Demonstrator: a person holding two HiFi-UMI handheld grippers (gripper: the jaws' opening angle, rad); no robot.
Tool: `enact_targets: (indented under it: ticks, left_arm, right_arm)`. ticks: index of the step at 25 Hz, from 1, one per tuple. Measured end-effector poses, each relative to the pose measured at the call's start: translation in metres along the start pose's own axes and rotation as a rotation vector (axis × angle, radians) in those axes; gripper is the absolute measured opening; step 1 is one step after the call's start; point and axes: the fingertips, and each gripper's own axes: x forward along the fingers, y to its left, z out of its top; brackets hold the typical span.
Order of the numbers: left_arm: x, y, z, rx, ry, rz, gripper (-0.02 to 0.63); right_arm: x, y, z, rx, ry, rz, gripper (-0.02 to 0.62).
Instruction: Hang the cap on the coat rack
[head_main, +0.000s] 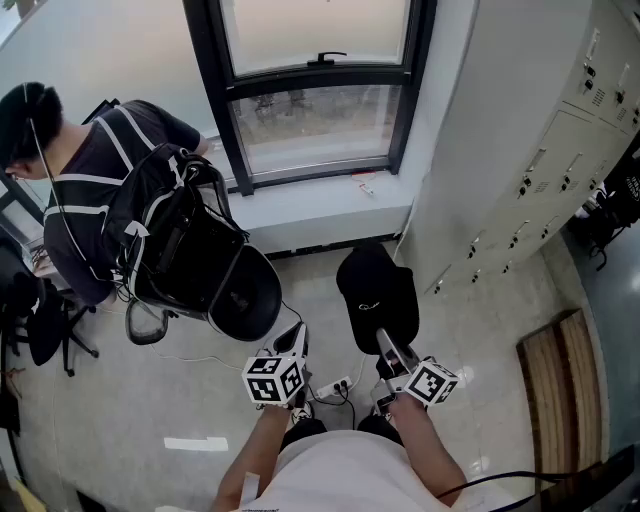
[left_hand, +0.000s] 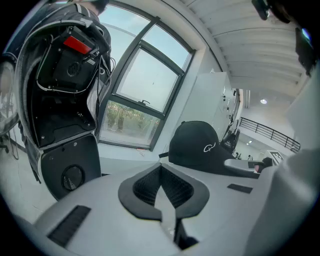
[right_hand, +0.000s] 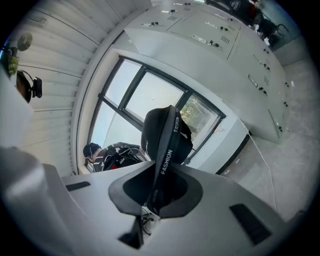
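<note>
A black cap (head_main: 378, 295) with a small white logo hangs in front of me, above the floor. My right gripper (head_main: 384, 342) is shut on its back strap. In the right gripper view the strap (right_hand: 167, 160), printed FASHION, runs between the closed jaws of the right gripper (right_hand: 155, 192), with the cap (right_hand: 165, 132) beyond it. My left gripper (head_main: 297, 337) is beside the cap on its left, apart from it. In its own view the left gripper (left_hand: 162, 187) is shut on nothing, and the cap (left_hand: 197, 145) shows to the right. No coat rack appears in any view.
A person (head_main: 100, 170) sits at the left by the window (head_main: 315, 110), with a bulky black backpack rig (head_main: 190, 255) behind them. Grey lockers (head_main: 540, 150) line the right wall. A power strip with cables (head_main: 335, 388) lies on the floor near my feet. A wooden bench (head_main: 555, 380) stands at the right.
</note>
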Motion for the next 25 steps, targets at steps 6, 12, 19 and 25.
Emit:
enact_targets:
  ticks: [6,12,19,25]
  left_arm:
    - [0.015,-0.003,0.010,-0.006,-0.006,0.007,0.003]
    - [0.005,-0.004,0.016,0.006,-0.035,-0.007,0.003]
    - [-0.002,-0.006,0.023,0.007,-0.048,-0.005,0.003]
    - [-0.011,-0.010,0.033,0.012,-0.072,-0.006,0.003]
  right_arm:
    - [0.011,-0.004,0.012,-0.008,0.010,0.012,0.018]
    - [0.009,0.002,0.002,-0.018,0.007,0.023,0.018]
    - [0.006,0.011,0.003,0.023,-0.012,0.049,0.018]
    - [0.007,0.013,0.002,0.034,-0.013,0.055,0.018]
